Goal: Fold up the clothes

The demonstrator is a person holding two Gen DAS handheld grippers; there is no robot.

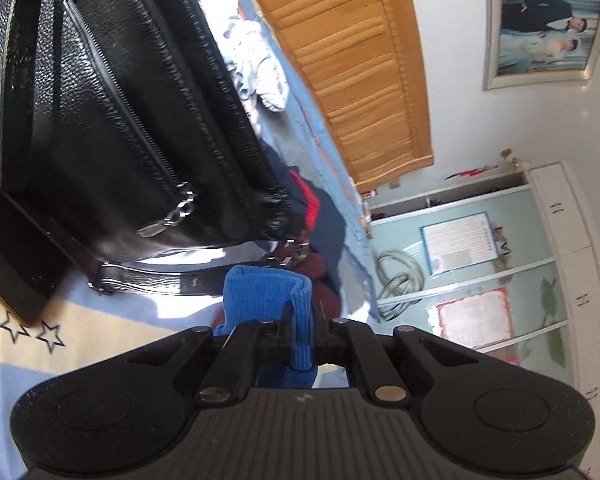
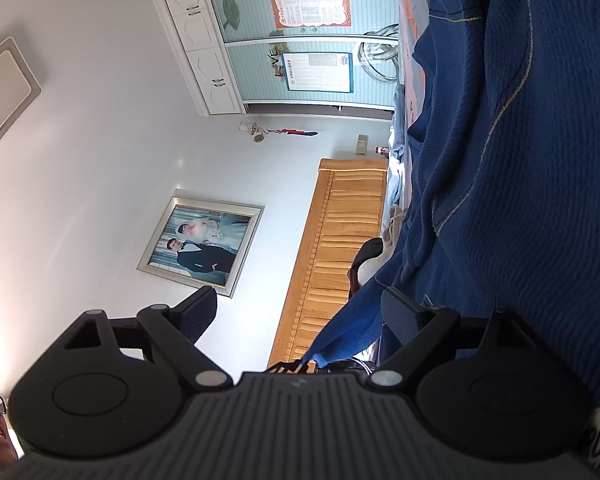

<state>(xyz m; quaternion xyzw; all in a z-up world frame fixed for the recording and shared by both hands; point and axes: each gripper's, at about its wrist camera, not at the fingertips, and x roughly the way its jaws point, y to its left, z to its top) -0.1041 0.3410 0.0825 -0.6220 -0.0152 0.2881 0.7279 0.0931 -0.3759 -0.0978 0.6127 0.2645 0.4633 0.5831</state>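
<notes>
The largest thing in view is the deep-blue ribbed knit garment [image 2: 500, 160], which drapes down across the right wrist view over the edge of the pale blue bed cover [image 1: 100, 300]. It looks soft and limp, fairly thick for a knit, likely light enough to lift by one edge yet prone to sag and stretch; the mustard-stitched seams and the ribbed hem seem the firmest places to pinch. Next in size, a black pebbled-leather bag [image 1: 112, 112] with a zip lies on the bed beside it. The right gripper [image 2: 300, 312] stands wide apart and grasps nothing, one finger touching the cloth. The left gripper [image 1: 300, 320] is clenched on a fold of the garment's bright-blue cuff.
</notes>
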